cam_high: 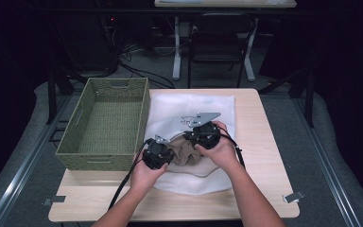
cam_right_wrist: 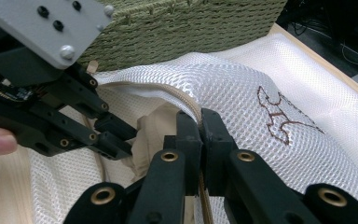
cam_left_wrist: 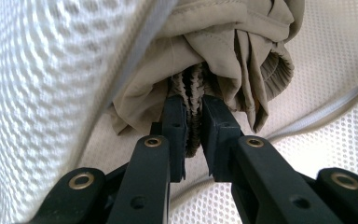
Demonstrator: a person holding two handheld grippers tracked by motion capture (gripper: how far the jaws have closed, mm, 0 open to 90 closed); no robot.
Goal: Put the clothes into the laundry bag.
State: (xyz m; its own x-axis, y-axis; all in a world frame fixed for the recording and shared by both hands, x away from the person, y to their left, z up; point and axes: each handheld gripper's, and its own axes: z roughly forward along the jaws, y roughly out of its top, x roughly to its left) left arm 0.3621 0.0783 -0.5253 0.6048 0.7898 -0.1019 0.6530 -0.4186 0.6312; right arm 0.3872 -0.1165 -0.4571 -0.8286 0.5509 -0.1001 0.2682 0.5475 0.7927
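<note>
Beige garment (cam_left_wrist: 223,42) in the mesh bag (cam_high: 194,106)'s mouth, right of the basket (cam_high: 105,124).
Left gripper (cam_left_wrist: 193,116) pinches the garment's gathered band; right gripper (cam_right_wrist: 199,128) clamps the bag's rim. Basket holds nothing.

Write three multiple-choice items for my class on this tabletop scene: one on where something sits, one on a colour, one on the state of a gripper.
1. Where does the woven basket sit on the table?
A. at its left side
B. at its right side
C. on the floor

2. What colour is the garment being handled?
A. red
B. beige
C. dark blue

3. What is the left gripper doing?
A. hanging open above the basket
B. lying on the table unused
C. shut on the garment

Answers: 1 A, since the high view shows the basket left of the white mesh bag. 2 B, as the left gripper view shows beige cloth. 3 C, as its jaws pinch a gathered edge of the garment.
</note>
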